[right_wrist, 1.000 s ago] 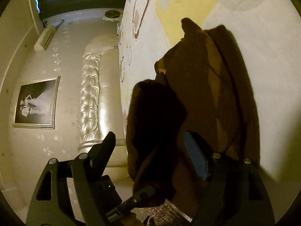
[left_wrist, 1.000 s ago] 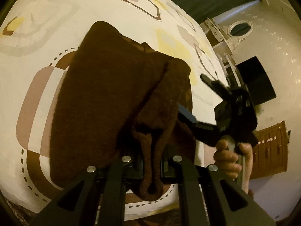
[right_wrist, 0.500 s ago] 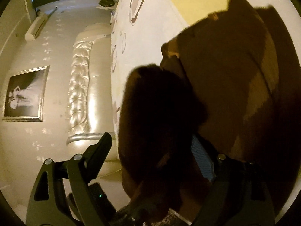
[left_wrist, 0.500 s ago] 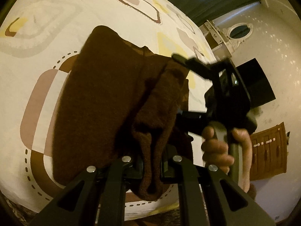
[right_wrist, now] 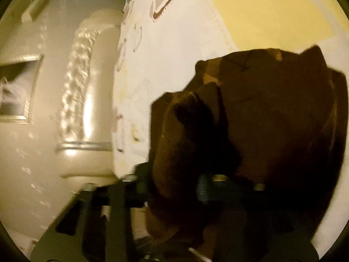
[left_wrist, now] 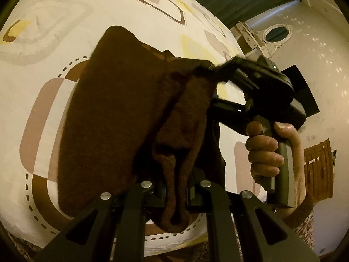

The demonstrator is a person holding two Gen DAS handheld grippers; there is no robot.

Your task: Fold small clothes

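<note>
1. A brown knitted garment [left_wrist: 113,118] is spread over a bedspread [left_wrist: 54,32] printed with brown, beige and yellow rounded shapes; its near edge is lifted off the cover.
2. The left gripper [left_wrist: 175,188] is clamped on a bunched fold of the garment at the near edge, and the cloth hangs down between its 2 fingers.
3. The right gripper [left_wrist: 212,71] is seen in the left wrist view at the right of the garment, held by a hand [left_wrist: 265,150]; its tips are at the far right corner of the cloth, where the fabric is gathered against them.
4. In the right wrist view the right gripper [right_wrist: 174,185] is closed around a thick bunch of the same garment [right_wrist: 283,118], which fills the space between its fingers.
5. This view is blurred; a padded headboard [right_wrist: 85,100] and a framed picture [right_wrist: 17,87] are seen at the left.
</note>
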